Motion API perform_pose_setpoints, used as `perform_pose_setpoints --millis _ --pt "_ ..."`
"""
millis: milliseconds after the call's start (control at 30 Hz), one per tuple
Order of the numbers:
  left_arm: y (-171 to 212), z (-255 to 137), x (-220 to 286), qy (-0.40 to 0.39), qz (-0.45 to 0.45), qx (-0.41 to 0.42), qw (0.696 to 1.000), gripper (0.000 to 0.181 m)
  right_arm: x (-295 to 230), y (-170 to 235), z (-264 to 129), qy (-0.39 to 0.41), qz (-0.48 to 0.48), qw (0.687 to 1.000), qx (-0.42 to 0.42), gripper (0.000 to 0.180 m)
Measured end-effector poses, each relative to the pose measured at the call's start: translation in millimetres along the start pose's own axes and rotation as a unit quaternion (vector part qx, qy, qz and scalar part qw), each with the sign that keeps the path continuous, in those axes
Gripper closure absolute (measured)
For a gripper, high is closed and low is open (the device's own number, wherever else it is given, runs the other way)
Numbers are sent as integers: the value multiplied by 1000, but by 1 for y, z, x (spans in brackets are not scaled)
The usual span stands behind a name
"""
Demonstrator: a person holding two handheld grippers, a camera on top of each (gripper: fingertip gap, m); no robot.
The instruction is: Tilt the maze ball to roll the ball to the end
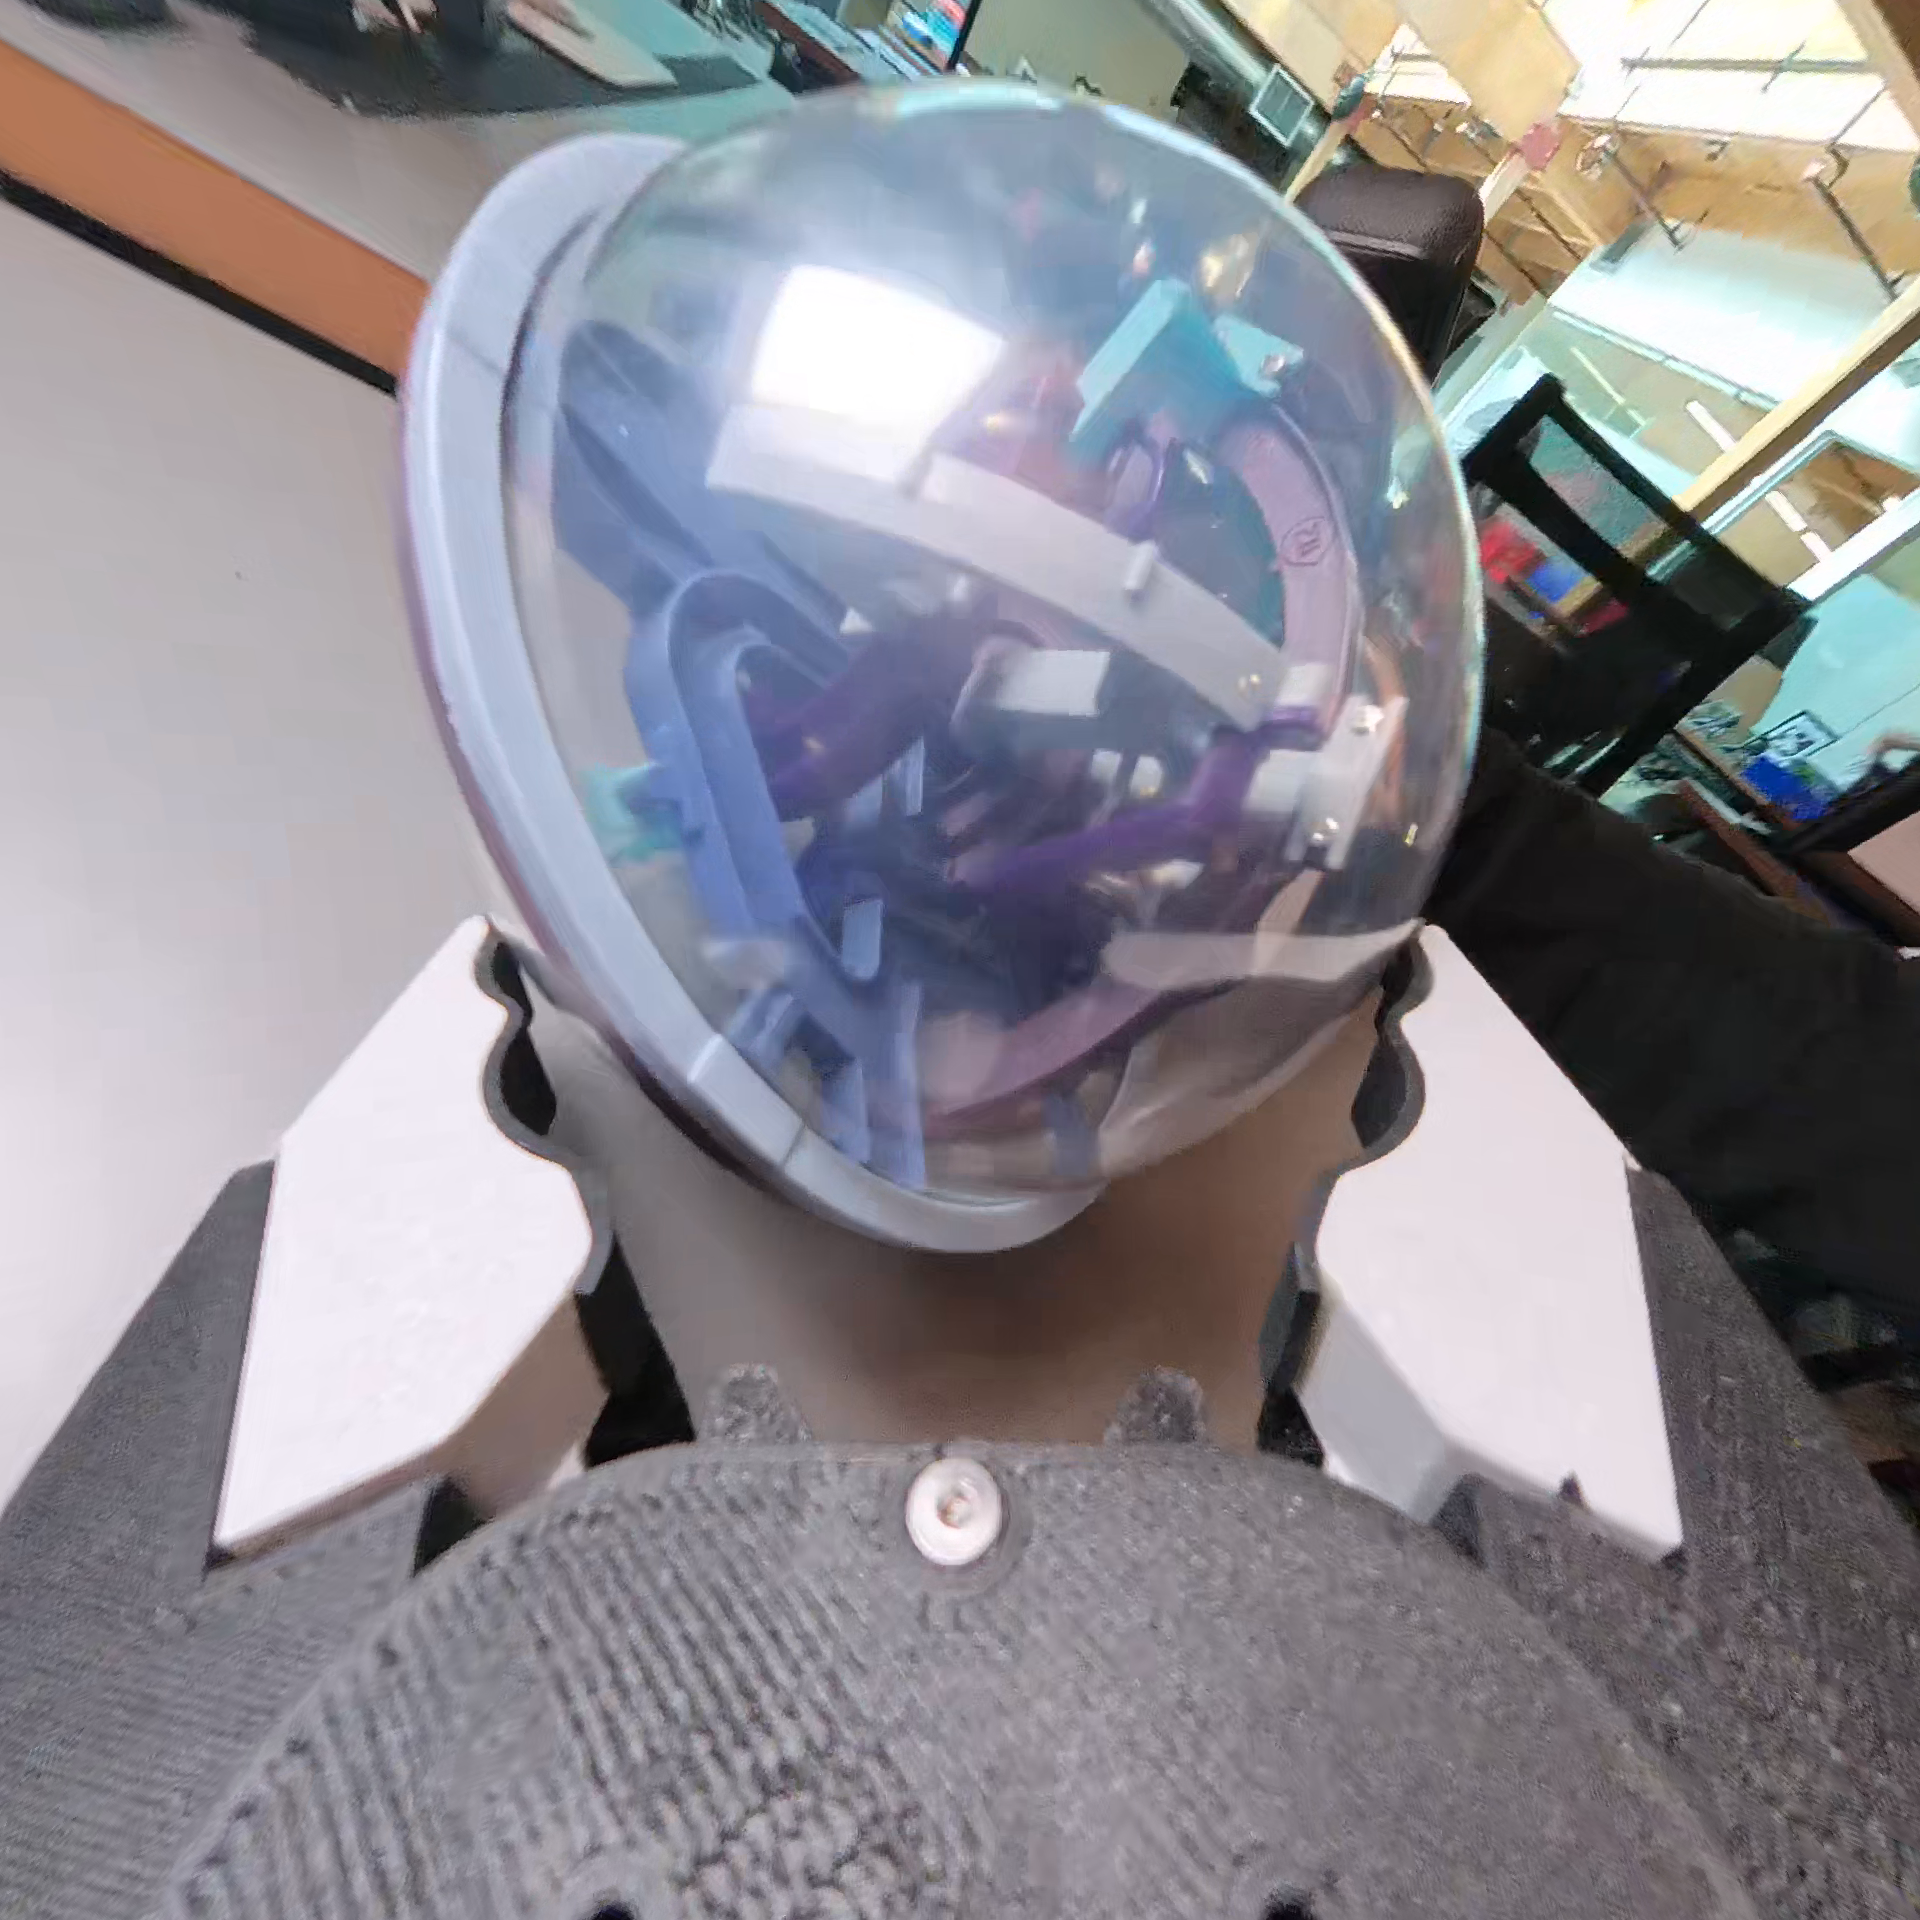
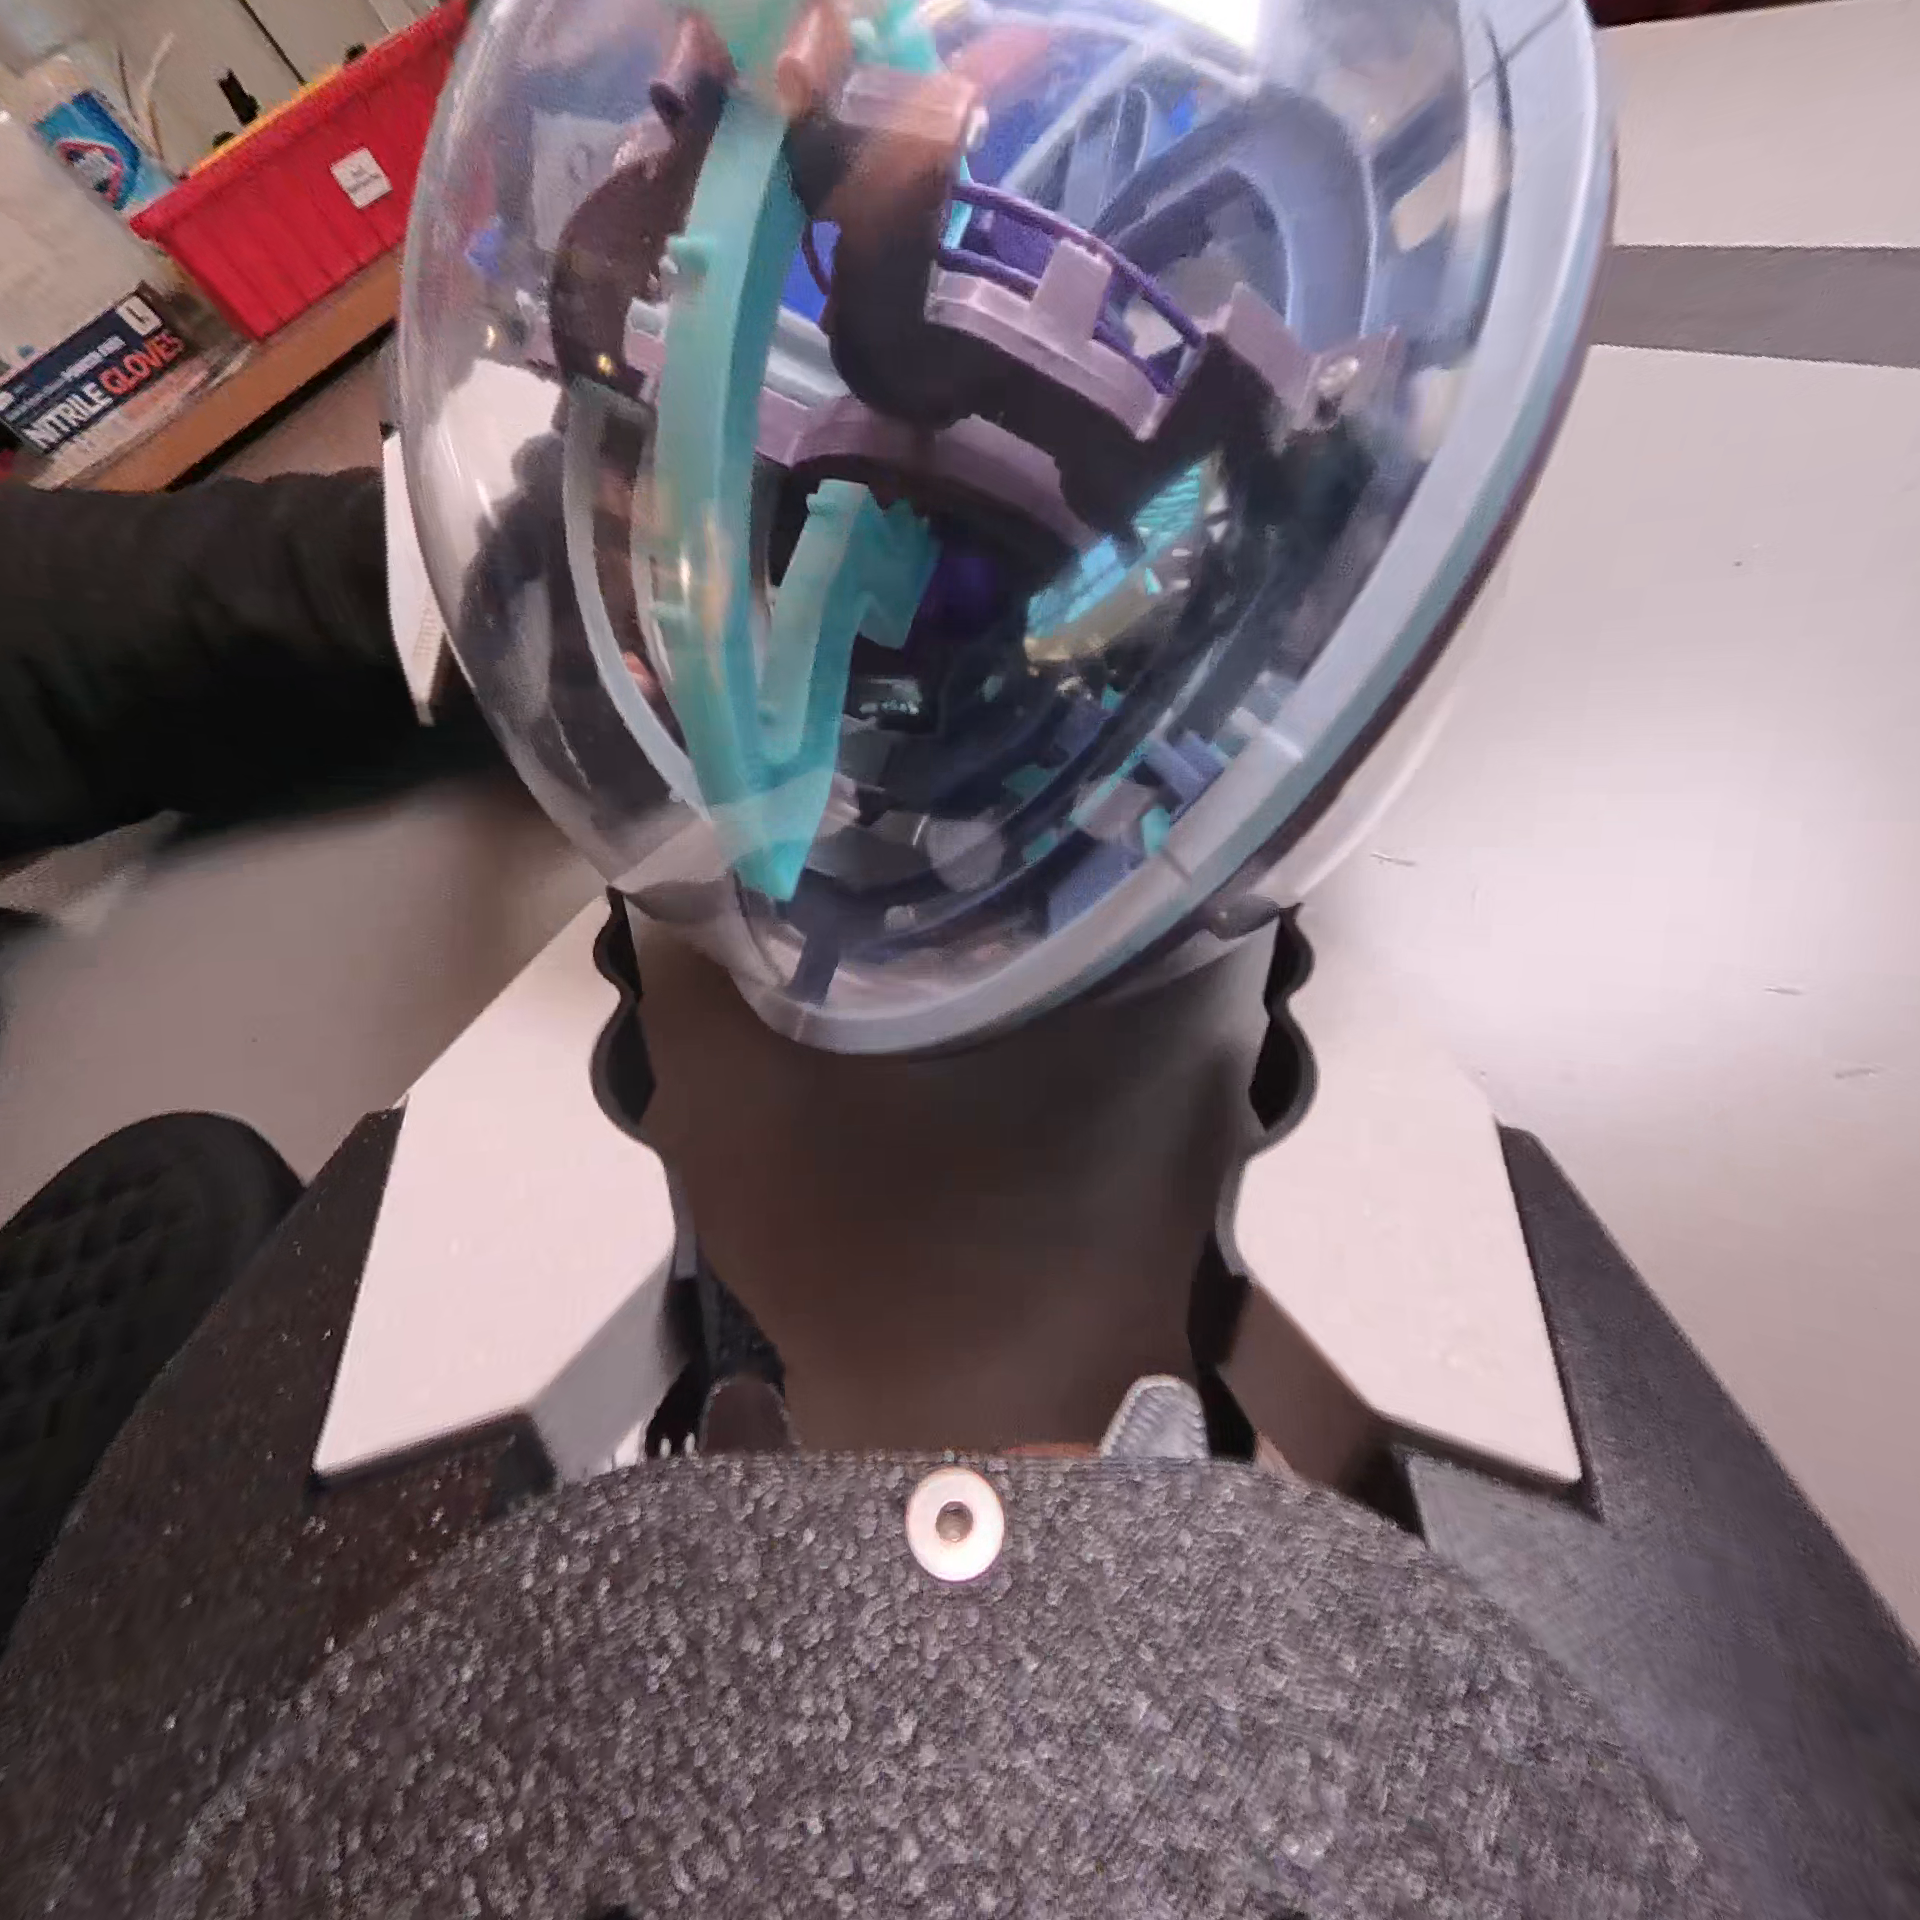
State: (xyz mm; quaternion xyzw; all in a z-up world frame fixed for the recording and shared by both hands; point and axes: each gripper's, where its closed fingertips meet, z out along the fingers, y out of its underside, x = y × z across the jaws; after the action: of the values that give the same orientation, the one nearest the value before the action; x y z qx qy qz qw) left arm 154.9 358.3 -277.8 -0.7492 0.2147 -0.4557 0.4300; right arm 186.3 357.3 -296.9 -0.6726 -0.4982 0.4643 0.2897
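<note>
The maze ball [image 1: 935, 644] is a clear sphere with a grey seam ring and purple, blue, grey and teal tracks inside. It is held in the air above a pale table [image 1: 208, 623]. My left gripper [image 1: 956, 956] clasps its lower part between its white fingers [image 1: 416, 1195]. In the right wrist view the maze ball [image 2: 997, 499] fills the top, and my right gripper [image 2: 951, 935] clasps it from the opposite side. The left gripper's white finger [image 2: 416, 623] shows behind the sphere. I cannot pick out the small ball inside for certain.
A dark sleeve [image 2: 187, 644] reaches in from the left, and it also shows in the left wrist view [image 1: 1662, 987]. A red bin [image 2: 281, 229], a glove box [image 2: 94, 384] and a bottle [image 2: 94, 135] stand on a wooden counter. A black chair [image 1: 1392, 239] and black frames stand beyond.
</note>
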Motion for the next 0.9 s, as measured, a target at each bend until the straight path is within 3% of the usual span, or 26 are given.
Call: perform_pose_setpoints --millis 200,333,700,900 --pt "-4 -15 3 3 -138 2 990 22 -19 -11 12 -12 97 995 3 61" --pt "8 -37 21 6 -221 -30 975 22 -44 -14 22 -14 104 994 -13 62" --pt "-4 -93 38 22 -277 -7 961 21 -83 -53 50 -1 87 995 -46 59" --pt "-33 -149 63 -1 -241 9 970 22 -124 -109 69 -24 30 999 -26 61"
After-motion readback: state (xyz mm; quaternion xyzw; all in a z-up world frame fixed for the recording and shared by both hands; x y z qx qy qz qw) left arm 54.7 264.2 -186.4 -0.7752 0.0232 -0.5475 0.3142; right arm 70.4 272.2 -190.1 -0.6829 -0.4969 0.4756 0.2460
